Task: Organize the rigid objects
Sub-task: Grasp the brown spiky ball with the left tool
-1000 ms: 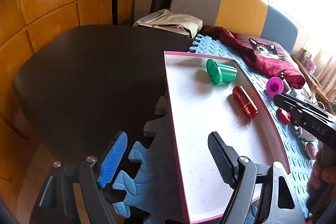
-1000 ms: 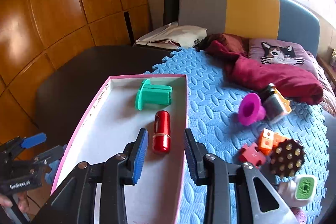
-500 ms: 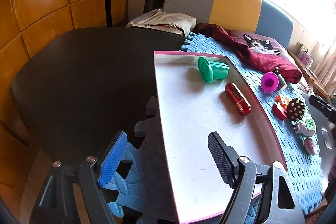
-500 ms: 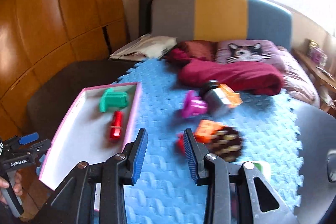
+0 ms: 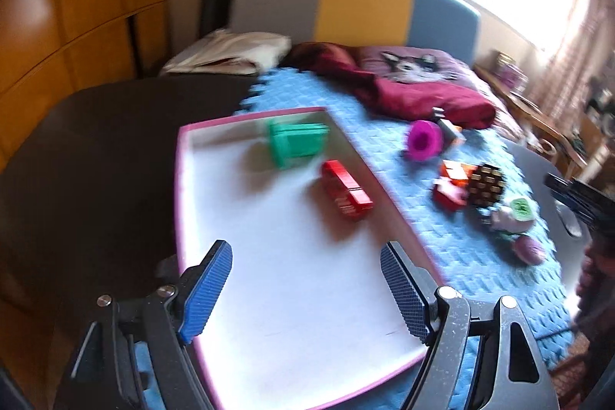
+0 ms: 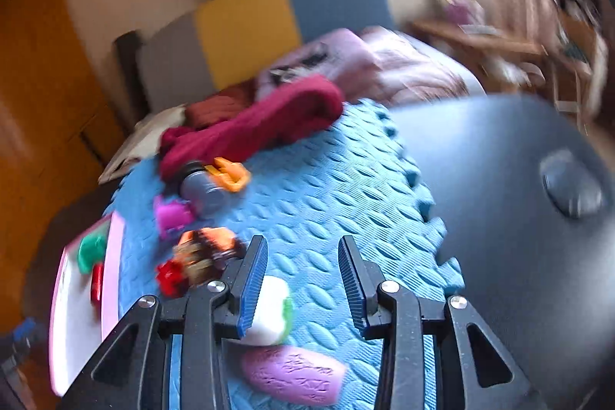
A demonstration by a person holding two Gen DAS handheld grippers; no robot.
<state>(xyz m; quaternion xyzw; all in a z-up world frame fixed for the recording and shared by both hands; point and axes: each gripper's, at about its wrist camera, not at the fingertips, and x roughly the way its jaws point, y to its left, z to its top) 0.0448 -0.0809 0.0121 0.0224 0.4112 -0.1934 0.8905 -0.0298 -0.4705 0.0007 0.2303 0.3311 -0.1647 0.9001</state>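
1. Right hand-held gripper (image 6: pixel 301 279) hangs over the blue foam mat (image 6: pixel 346 187) with its jaws opening and only bare mat between them; it grasps nothing.
2. Closest to it lie two loose things: the white piece with a green end (image 6: pixel 269 314), touching or just behind its left finger, and the purple oval piece (image 6: pixel 292 373), just below the jaws toward the camera.
3. The purple oval piece lies with its long axis across the view, so I judge the jaws must come back and down toward it.
4. Left hand-held gripper (image 5: pixel 307 291) is released, wide and empty, above the near end of the pink-rimmed tray (image 5: pixel 180 179).
5. Inside the tray already lie the green spool (image 5: pixel 296 145) and the red cylinder (image 5: pixel 346 189).
6. The right hand is clearly nearer to the loose things; the tray lies to its left.
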